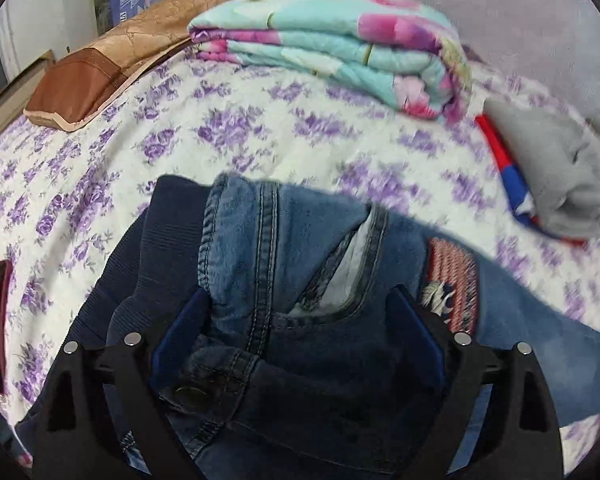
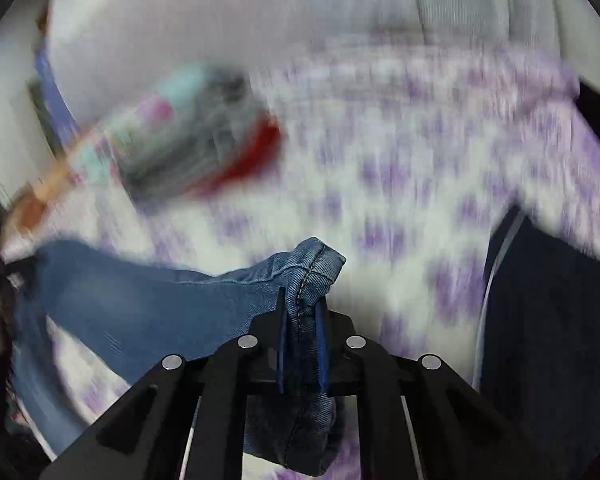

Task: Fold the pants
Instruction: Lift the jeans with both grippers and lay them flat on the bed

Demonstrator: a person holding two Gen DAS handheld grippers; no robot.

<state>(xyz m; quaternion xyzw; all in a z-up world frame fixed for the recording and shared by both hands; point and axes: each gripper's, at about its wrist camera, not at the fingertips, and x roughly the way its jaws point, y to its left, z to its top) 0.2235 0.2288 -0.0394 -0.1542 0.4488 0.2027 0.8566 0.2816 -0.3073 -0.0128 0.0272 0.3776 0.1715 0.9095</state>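
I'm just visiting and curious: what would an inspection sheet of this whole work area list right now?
Surface: bed sheet, white with purple flowers.
Job's things: jeans, bunched waist end at the left gripper, a hem end at the right.
Clutter: folded floral quilt; brown pillow; grey garment lying on red-blue cloth.
Grippers: left gripper wide around the jeans waist; right gripper clamped on the denim hem.
Cables: nothing seen.
Surroundings: pale wall behind; right view badly blurred.

Folded floral quilt [image 1: 340, 48] on purple-flowered bedsheet [image 1: 260, 136]; brown pillow [image 1: 112, 64]
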